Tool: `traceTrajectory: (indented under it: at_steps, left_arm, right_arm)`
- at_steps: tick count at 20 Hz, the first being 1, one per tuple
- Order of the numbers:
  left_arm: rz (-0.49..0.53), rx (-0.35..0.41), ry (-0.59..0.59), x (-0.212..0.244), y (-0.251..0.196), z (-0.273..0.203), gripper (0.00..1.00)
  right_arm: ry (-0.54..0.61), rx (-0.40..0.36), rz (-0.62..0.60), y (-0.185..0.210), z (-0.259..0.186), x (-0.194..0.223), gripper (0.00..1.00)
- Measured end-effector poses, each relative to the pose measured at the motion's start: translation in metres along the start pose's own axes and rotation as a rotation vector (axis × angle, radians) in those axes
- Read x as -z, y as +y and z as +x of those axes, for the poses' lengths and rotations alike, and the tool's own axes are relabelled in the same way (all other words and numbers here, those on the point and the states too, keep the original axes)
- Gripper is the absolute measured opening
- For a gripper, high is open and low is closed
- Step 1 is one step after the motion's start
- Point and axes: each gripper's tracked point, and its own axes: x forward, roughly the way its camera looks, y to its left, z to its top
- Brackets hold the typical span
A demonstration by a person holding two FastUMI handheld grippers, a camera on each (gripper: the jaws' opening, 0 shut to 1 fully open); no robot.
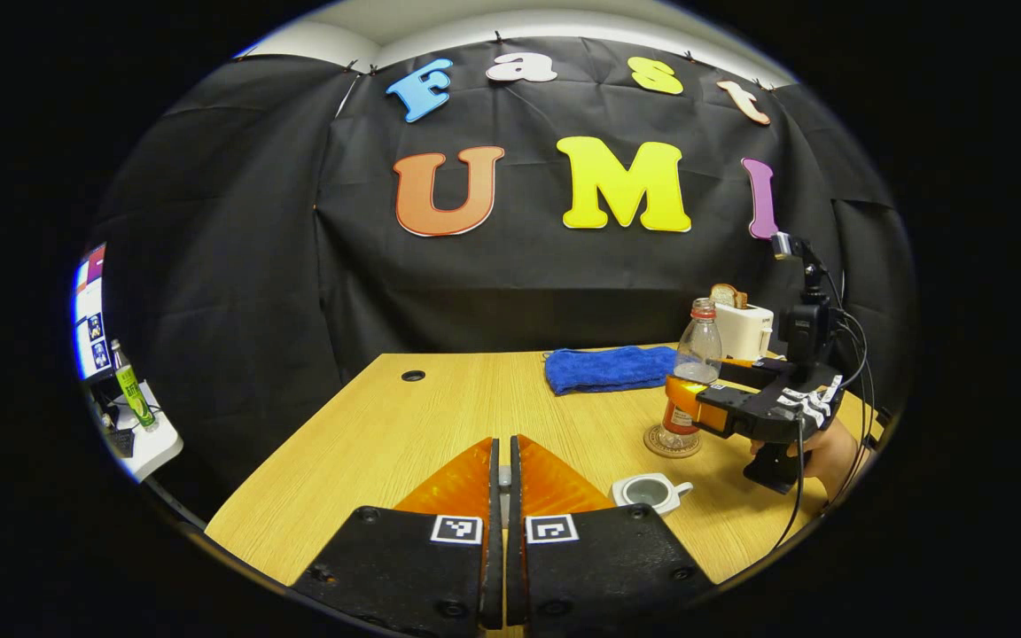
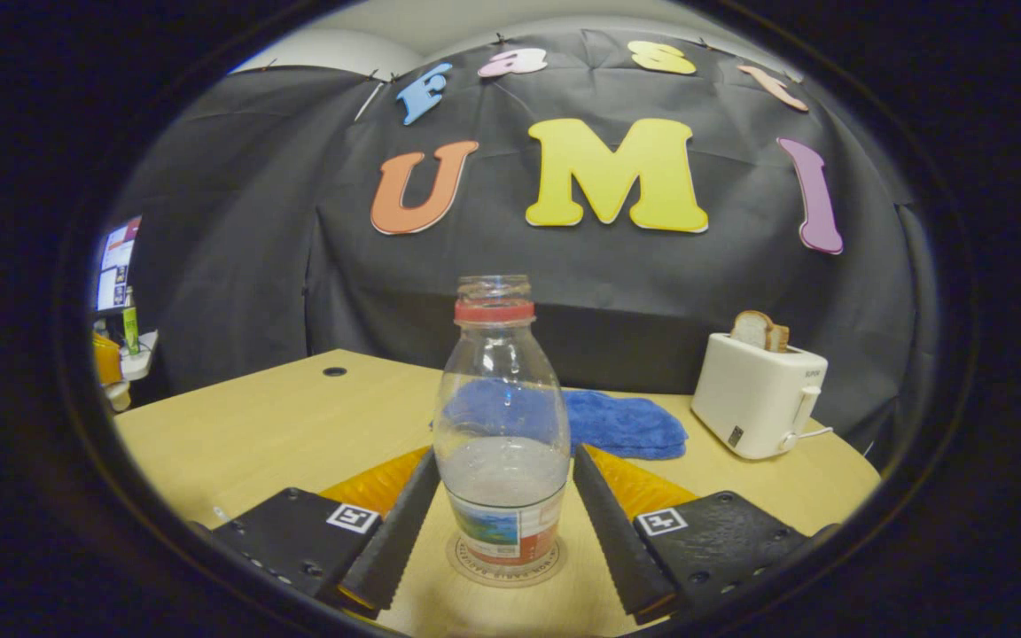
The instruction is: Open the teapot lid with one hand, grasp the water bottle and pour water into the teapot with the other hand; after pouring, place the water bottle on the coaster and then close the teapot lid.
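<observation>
Pale wood-grain surface (image 2: 280,434) is carrying everything here. Near its right side the water bottle (image 2: 500,425) is standing upright on the round coaster (image 2: 466,567), uncapped and partly filled. The right hand-held gripper (image 2: 502,505) is sitting with its fingers spread, one on each side of the bottle with a slim gap on both sides, so it is gripping nothing. In the left gripper view that same gripper is showing beside the bottle, a hand (image 1: 830,452) wrapped around its handle. The left hand-held gripper (image 1: 501,478) is pinching its fingers nearly together on a small pale piece, too hidden to name. Just to its right the white teapot (image 1: 648,492) is sitting open, lidless. Behind the bottle a blue cloth (image 2: 626,424) is lying flat, and a white toaster (image 2: 759,403) with bread in its slot is standing at the far right.
</observation>
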Motion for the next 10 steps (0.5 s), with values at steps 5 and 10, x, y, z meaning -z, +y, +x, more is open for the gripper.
traceTrajectory:
  at_steps: [5, 10]
  left_arm:
    - [-0.014, 0.022, -0.012, -0.001, -0.007, 0.004, 0.04]
    - [-0.067, 0.142, -0.039, -0.002, -0.042, 0.013, 0.04]
  right_arm:
    - [-0.016, 0.008, 0.008, -0.009, -0.006, -0.005, 0.96]
    - [-0.072, -0.025, 0.048, -0.015, -0.027, -0.017, 0.95]
